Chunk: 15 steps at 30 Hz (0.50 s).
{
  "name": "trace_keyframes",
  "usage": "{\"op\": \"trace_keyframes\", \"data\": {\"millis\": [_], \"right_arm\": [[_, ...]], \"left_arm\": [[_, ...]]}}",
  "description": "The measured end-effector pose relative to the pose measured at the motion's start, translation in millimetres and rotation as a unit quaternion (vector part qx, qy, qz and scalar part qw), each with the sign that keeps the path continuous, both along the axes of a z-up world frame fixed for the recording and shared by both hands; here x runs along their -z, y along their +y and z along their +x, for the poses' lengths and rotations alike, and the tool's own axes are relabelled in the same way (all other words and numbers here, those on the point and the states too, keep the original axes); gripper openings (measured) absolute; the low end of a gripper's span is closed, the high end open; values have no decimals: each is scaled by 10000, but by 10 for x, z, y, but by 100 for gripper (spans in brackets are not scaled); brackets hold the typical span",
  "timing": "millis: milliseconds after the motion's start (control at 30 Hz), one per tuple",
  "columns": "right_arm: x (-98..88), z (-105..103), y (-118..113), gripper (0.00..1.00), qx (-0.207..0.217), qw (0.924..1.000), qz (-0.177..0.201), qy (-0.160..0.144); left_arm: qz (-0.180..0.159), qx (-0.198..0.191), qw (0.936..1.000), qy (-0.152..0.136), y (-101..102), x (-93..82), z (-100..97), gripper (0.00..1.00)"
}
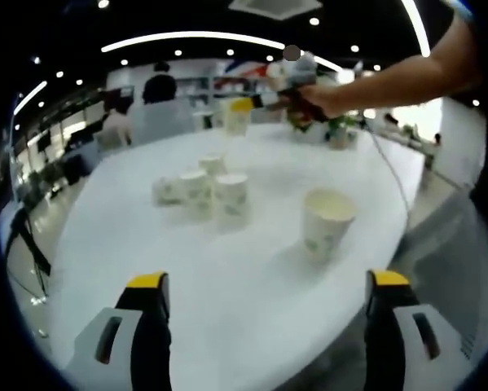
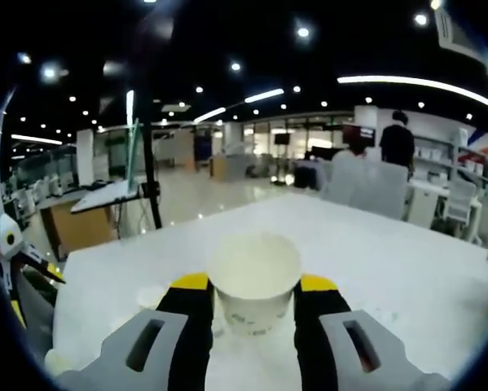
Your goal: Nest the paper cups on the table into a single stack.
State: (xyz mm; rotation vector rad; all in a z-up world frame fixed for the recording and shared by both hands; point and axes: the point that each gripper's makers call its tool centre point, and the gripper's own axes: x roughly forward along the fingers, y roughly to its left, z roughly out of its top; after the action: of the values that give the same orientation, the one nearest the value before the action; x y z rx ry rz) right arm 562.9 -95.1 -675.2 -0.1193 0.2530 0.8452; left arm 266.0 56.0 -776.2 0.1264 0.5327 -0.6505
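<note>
Clamped between the right claw's (image 2: 254,303) yellow-tipped jaws, a paper cup (image 2: 254,281) stands upright, mouth open, carried above the white table (image 2: 406,277); in the left gripper view that same claw appears at 1 o'clock, gripped in a person's hand (image 1: 321,99) on an outstretched arm, far over the table. The left claw (image 1: 268,285) hangs wide open and empty at the near edge. A lone cup (image 1: 327,221) stands at 3 o'clock of centre, a cluster of cups (image 1: 204,191) at 11 o'clock, one apparently lying on its side. Squeezing too hard could crush the thin wall; lowering it tilted could jam the rim or topple the light cups.
</note>
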Motion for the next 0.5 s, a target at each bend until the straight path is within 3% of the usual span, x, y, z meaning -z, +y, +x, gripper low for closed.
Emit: {"op": "trace_keyframes", "data": {"millis": [333, 500], "right_arm": [[-23, -149, 6, 35, -39, 10000, 20, -17], [-27, -228, 6, 35, -50, 10000, 25, -39]], "left_arm": [[-70, 10, 9999, -107, -27, -50, -16, 99], [-136, 77, 9993, -336, -61, -127, -8, 99]]}}
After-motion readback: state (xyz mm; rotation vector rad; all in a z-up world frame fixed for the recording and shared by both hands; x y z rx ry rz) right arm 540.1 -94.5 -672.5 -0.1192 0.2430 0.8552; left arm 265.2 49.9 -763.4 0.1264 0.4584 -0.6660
